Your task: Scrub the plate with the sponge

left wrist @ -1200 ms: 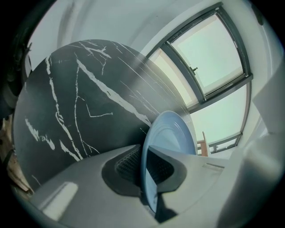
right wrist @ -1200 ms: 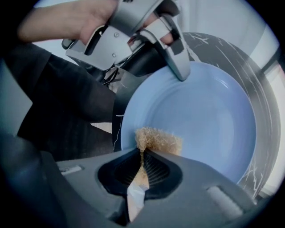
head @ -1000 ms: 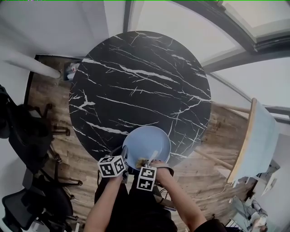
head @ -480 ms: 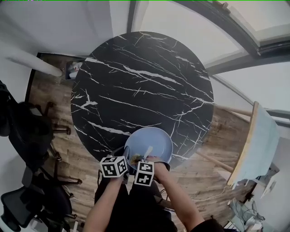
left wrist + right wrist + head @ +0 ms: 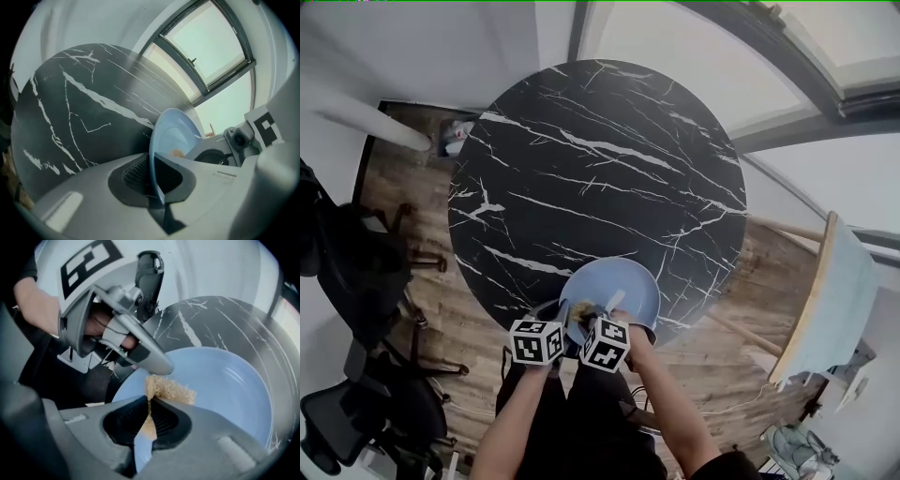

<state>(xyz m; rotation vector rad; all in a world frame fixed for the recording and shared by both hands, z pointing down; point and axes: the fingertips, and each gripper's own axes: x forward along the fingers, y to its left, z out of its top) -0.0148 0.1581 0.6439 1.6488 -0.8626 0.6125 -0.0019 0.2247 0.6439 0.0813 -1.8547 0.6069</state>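
Note:
A light blue plate (image 5: pixel 619 286) lies at the near edge of the round black marble table (image 5: pixel 600 159). My left gripper (image 5: pixel 566 324) is shut on the plate's near-left rim (image 5: pixel 174 126). Its jaws have just been closing, with the rim between them. In the left gripper view that rim runs edge-on between the pads of the left gripper (image 5: pixel 153 174). My right gripper (image 5: pixel 149 404) is shut on a tan fibrous sponge (image 5: pixel 168 389), which rests against the plate's inner surface (image 5: pixel 225 380) close to the left gripper's tip (image 5: pixel 159 365). From the head view the right gripper (image 5: pixel 592 319) is just right of the left one.
Dark office chairs (image 5: pixel 356 272) stand on the wooden floor at the left. A pale table with a wooden edge (image 5: pixel 830 295) stands at the right. A white post (image 5: pixel 366 127) slants at the upper left. The person's arms (image 5: pixel 666 412) reach in from below.
The right gripper has slid with the sponge further over the near part of the plate, and its marker cube has rolled. The left gripper has kept its place on the rim.

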